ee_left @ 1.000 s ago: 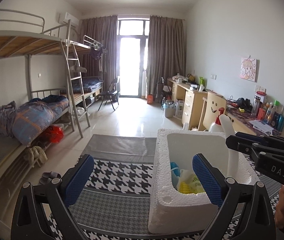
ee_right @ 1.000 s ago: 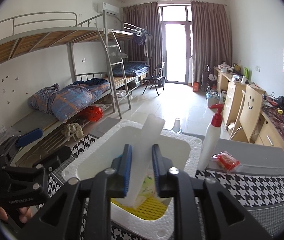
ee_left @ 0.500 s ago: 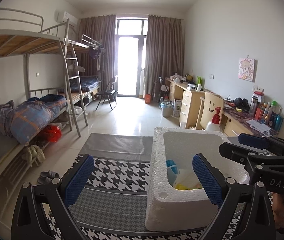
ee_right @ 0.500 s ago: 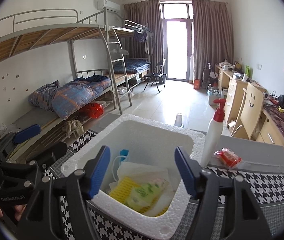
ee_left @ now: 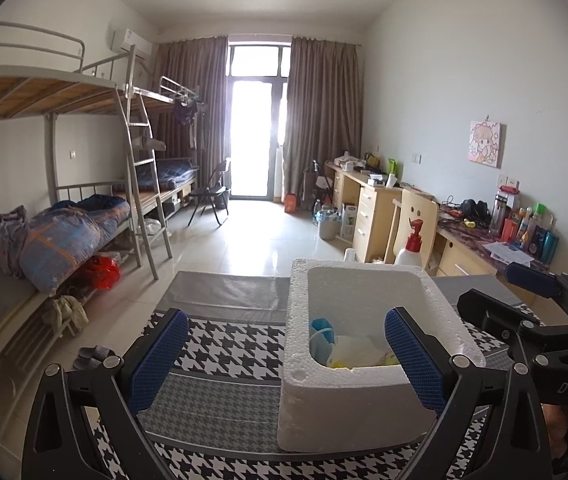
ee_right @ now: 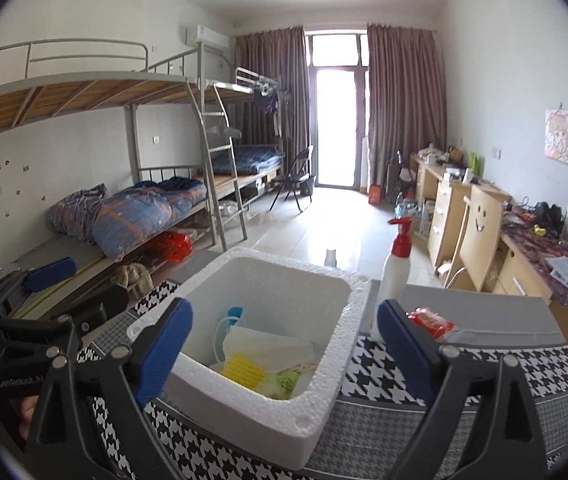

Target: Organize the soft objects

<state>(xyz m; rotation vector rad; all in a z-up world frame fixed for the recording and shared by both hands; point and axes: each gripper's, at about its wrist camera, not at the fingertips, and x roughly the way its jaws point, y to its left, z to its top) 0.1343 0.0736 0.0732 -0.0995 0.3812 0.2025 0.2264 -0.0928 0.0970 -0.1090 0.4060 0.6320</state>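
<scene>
A white foam box stands on the houndstooth table cover. Inside lie a yellow sponge, a white soft pack, a green packet and a blue-capped item. My right gripper hovers just before the box's near rim; its jaws are opening wide with nothing pressed between them. A red packet lies on the cover right of the box. My left gripper is open at the box's left wall, holding nothing. The right gripper shows at the right edge.
A white pump bottle with a red head stands behind the box's right corner. Beyond the table are a tiled floor, bunk beds on the left and cluttered desks along the right wall.
The right gripper let go of a white strip it held upright over the box; the strip now lies inside. Its jaws spread wide and it drew back. The left gripper stayed still.
</scene>
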